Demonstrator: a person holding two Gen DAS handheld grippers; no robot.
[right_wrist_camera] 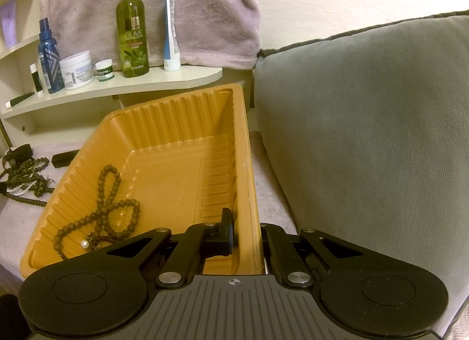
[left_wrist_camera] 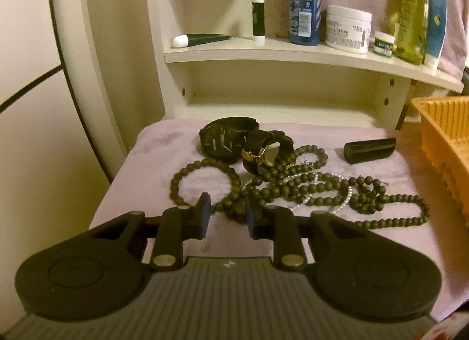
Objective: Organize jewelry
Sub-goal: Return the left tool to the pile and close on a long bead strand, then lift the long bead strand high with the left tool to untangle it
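A tangle of dark bead necklaces (left_wrist_camera: 293, 187) lies on the pale purple cloth (left_wrist_camera: 164, 146), with a thin clear-bead strand among them. Two black watches (left_wrist_camera: 228, 143) sit just behind the beads. My left gripper (left_wrist_camera: 227, 211) is open, its fingertips low over the near loop of beads, either side of a bead cluster. My right gripper (right_wrist_camera: 246, 231) is shut on the right wall of the orange tray (right_wrist_camera: 187, 146), one finger inside, one outside. A brown bead necklace (right_wrist_camera: 102, 217) with a white pearl lies in the tray's near left corner.
A black cylinder (left_wrist_camera: 370, 149) lies on the cloth right of the beads. The orange tray's corner (left_wrist_camera: 439, 135) shows at right. A cream shelf (left_wrist_camera: 293, 53) behind holds bottles, jars and tubes. A grey cushion (right_wrist_camera: 366, 135) stands right of the tray.
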